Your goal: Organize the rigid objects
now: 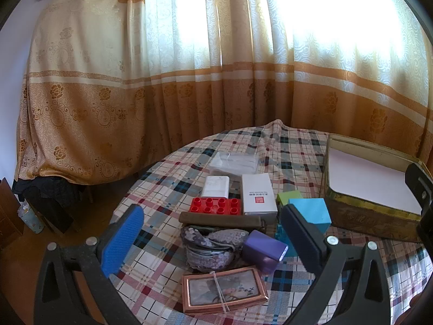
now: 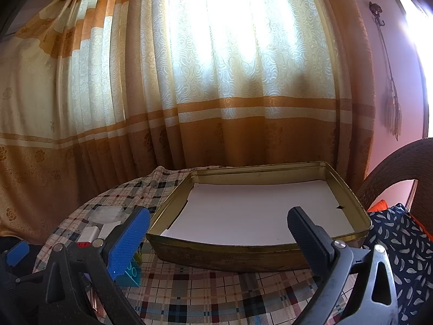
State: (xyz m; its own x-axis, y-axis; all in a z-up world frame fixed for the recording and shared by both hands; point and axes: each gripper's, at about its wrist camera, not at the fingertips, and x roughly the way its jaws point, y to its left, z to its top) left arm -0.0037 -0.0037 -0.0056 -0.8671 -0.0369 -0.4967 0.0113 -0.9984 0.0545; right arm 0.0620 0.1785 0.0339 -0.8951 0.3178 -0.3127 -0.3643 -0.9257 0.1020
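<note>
Both grippers' fingers spread wide, nothing held; left gripper [image 1: 208,233] above clutter, right gripper [image 2: 219,230] before tin [image 2: 270,254] rim.

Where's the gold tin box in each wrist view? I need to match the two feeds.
Left wrist: the gold tin box sits at the right edge, behind the blue block.
Right wrist: the tin fills the centre, lined with white paper.
Shared landmark: the plaid tablecloth.
</note>
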